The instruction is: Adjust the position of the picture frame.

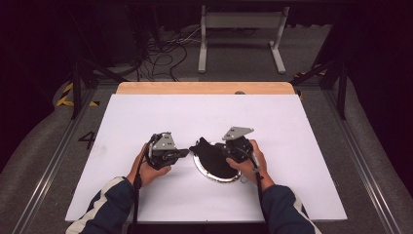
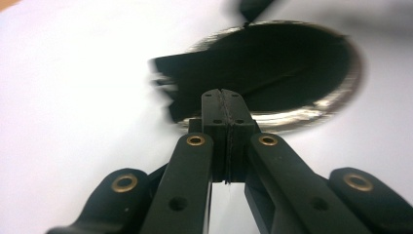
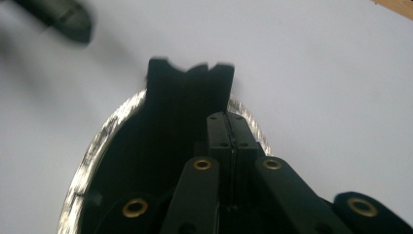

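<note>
A round dish with a shiny metal rim point(image 1: 208, 174) lies on the white table, with a black cloth-like piece point(image 1: 213, 157) in it. One flap of the piece point(image 2: 180, 78) hangs over the rim toward the left. My left gripper point(image 1: 185, 153) is just left of the dish with its jaws pressed together and nothing between them point(image 2: 223, 93). My right gripper point(image 1: 225, 150) hovers over the dish, its jaws also together point(image 3: 227, 116) above the black piece point(image 3: 187, 87). Whether they pinch any of it I cannot tell.
The white table top point(image 1: 146, 117) has a wooden strip point(image 1: 204, 87) along its far edge. Beyond it, a white stand point(image 1: 241, 34) and loose cables point(image 1: 165, 53) sit on the floor. Metal rails point(image 1: 58, 156) flank the table.
</note>
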Tool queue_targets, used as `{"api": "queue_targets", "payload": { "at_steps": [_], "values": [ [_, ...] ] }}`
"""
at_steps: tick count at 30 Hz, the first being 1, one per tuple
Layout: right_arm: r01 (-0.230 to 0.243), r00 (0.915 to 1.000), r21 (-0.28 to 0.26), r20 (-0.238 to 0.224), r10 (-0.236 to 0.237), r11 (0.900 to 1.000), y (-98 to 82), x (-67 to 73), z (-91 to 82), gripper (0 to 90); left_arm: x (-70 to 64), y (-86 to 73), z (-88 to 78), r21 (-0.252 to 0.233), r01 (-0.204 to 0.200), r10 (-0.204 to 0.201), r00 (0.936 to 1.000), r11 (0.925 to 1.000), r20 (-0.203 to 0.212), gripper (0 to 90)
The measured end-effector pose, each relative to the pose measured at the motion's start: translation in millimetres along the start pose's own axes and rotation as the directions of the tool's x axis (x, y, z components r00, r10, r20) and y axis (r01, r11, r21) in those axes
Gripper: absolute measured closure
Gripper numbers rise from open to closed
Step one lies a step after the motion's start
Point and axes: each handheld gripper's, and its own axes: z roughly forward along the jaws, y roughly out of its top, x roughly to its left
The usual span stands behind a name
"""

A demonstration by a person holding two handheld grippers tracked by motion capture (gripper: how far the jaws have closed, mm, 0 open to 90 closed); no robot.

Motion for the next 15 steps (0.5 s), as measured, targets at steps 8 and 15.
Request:
{"api": "queue_targets", "payload": {
  "at_steps": [8,15],
  "values": [
    [-0.022,0.9987,-0.021,-0.047,0.021,1.0,-49.8,20.5,-51.7,90.0,14.0,2.5,16.6,-0.002,0.034,-0.034,0.9994,0.9994,-0.011,89.6],
    [-0.005,0.9955,0.017,-0.095,0.006,1.0,-77.8,45.7,-66.3,90.0,21.5,11.1,34.2,-0.018,0.082,-0.082,0.9962,0.9965,-0.029,85.2]
  ]
}}
